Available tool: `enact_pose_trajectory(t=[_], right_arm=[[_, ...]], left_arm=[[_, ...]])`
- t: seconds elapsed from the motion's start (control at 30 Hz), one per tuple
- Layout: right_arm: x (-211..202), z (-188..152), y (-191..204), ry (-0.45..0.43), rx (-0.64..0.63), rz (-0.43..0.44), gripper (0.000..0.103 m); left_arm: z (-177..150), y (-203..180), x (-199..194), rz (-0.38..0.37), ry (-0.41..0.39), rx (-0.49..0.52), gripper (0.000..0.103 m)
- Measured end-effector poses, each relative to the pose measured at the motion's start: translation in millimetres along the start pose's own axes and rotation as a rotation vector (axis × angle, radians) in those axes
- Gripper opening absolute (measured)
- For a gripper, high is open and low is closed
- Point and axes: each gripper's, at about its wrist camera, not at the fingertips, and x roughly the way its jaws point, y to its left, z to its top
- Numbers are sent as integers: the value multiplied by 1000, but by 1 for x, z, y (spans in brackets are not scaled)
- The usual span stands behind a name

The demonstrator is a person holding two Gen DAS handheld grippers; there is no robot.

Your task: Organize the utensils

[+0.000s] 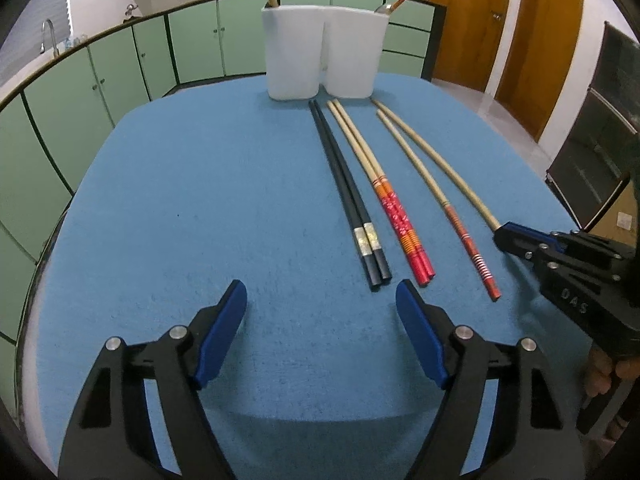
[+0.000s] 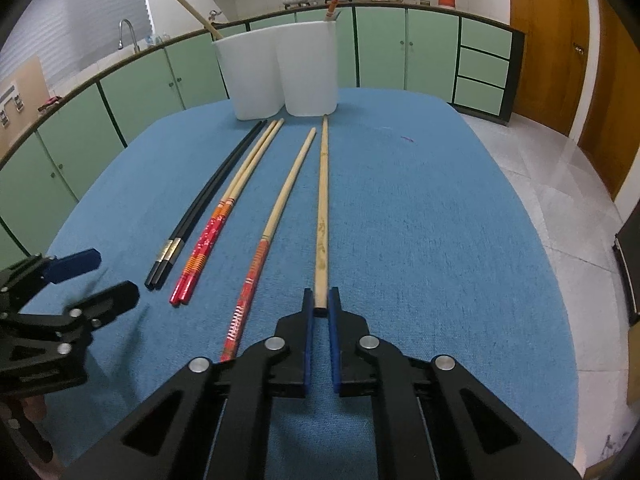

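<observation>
Several chopsticks lie side by side on the blue tablecloth (image 1: 200, 200): a black pair (image 1: 344, 188), a red-handled pair (image 1: 384, 196), one lone red-handled stick (image 1: 444, 200) and a plain bamboo stick (image 1: 440, 160). My right gripper (image 2: 321, 296) is shut on the near end of the plain bamboo stick (image 2: 322, 200), which rests on the cloth. My left gripper (image 1: 320, 286) stands open over bare cloth, just short of the black pair's near ends, with nothing between its fingers. A white two-compartment holder (image 1: 320, 52) stands at the far end, with one bamboo stick on its left side and a red stick on its right.
Green kitchen cabinets (image 2: 400, 52) curve behind the table, with a sink tap (image 2: 126, 32) and pots on the counter. Wooden doors (image 1: 520, 32) and tiled floor lie to the right. A hand (image 1: 604, 376) holds the right gripper's handle.
</observation>
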Motion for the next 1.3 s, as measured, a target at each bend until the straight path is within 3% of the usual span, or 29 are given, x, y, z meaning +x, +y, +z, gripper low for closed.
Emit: enact_pose_trajectory(t=[0.47,0.67,0.87,1.13,1.2,1.3], right_arm=[[1,0,0,-1,12,13,7],[1,0,0,-2,15,16,7],[1,0,0,0,12,12,7],[2,1,0,2,10,6,7],[2,1,1,5,8,1,7],[3,2,1,5,11,1,7]], left_arm=[[3,2,10,25,17,-16,73],[1,20,6,76,13,-58,72],[0,15,5,42,7,-62,72],[1,6,7,23,-13,-53,39],[2,6,7,12,-15,-58,21],[3,2,9,-4,-13,-53,8]])
